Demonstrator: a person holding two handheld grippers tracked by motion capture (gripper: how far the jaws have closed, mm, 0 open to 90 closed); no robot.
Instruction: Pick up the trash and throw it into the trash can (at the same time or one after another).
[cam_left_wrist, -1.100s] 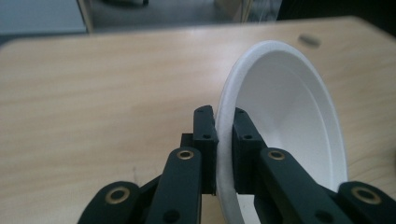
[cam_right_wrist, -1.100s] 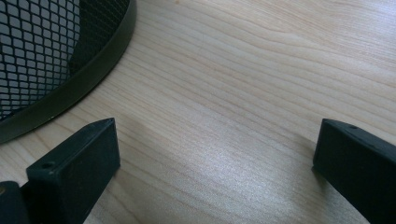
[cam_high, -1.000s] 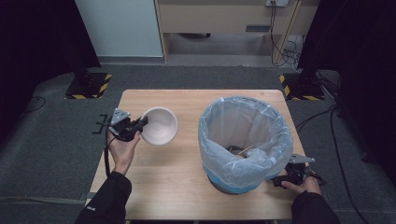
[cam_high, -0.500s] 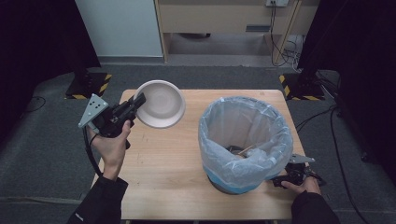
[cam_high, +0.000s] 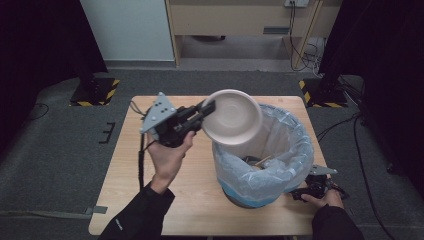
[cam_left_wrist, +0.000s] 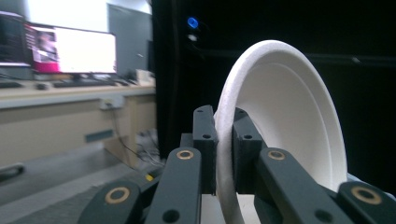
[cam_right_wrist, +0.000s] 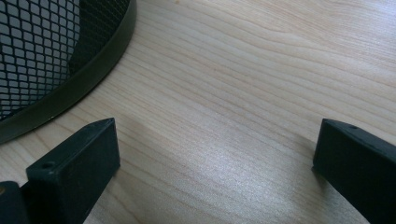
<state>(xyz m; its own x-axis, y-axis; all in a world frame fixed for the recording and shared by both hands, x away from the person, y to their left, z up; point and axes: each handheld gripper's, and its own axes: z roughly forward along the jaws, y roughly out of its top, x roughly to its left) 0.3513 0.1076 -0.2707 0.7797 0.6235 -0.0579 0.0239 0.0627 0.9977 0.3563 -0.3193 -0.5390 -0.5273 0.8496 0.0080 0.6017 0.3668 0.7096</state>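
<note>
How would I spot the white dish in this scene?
Find the wooden table, then the bin lined with a pale bag on it. Tilted over the bin's near-left rim is the white paper bowl, pinched at its rim by the left tongs, off the table.

Matt white plate (cam_left_wrist: 289, 126), grained wood table (cam_right_wrist: 243, 93), black mesh bin (cam_right_wrist: 42, 51).

Grey carpet (cam_high: 60, 150) surrounds the wooden table (cam_high: 200, 200). Black curtains (cam_high: 35, 45) flank a white panel (cam_high: 127, 30) and a wooden desk (cam_high: 240, 17). Lit monitors (cam_left_wrist: 70, 51) glow on another desk.
</note>
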